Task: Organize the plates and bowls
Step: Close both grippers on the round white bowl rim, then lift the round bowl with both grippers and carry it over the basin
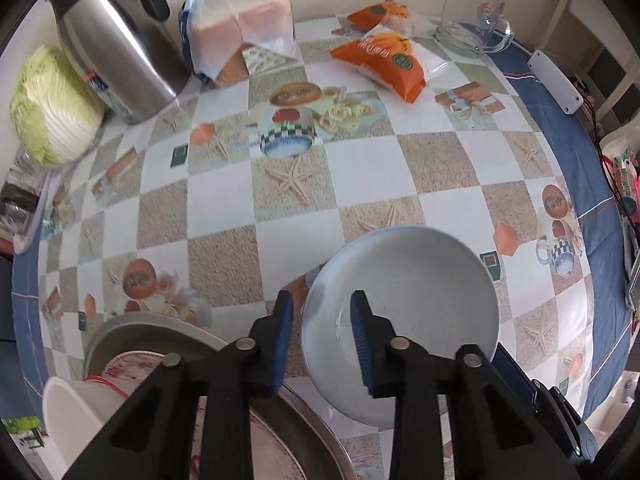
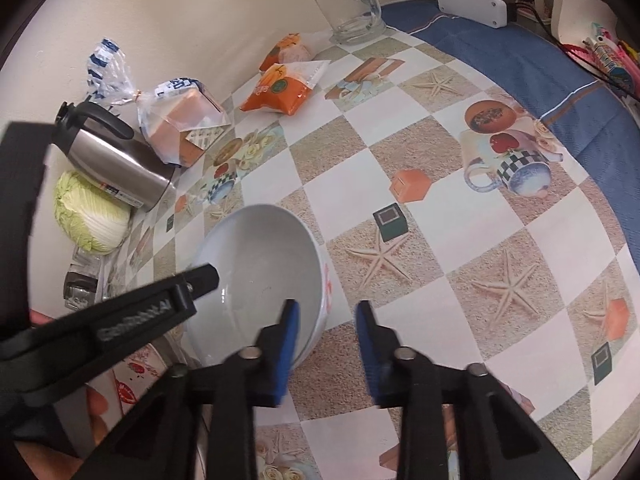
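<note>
Left wrist view shows the left tool (image 1: 320,320) with its blue pads spread, straddling the near-left rim of a white bowl (image 1: 416,288) that sits tilted at about 5 o'clock; one pad lies inside the bowl, the other outside the rim, and neither pad is visibly pressed against the wall. At 7 o'clock, just beside the bowl, a stack of plates (image 1: 160,336) rests with a white cup (image 1: 76,412) lying on it and a metal tray rim below. Open checkered counter (image 1: 360,168) stretches from the centre toward 12 o'clock, with a steel kettle (image 1: 116,48) and cabbage (image 1: 52,108) at 10, a bread bag (image 1: 240,28) at 11, orange packets (image 1: 384,60) at 1 and a glass mug (image 1: 472,24) near the back edge. Right wrist view has the right tool (image 2: 328,316) spread as well, its left pad over the bowl's (image 2: 260,272) right rim, the right pad over bare counter (image 2: 460,240); the left tool's arm (image 2: 120,320) crosses in from 9 o'clock and touches the bowl's far-left rim. Wide free surface runs toward 3 o'clock up to the blue border
</note>
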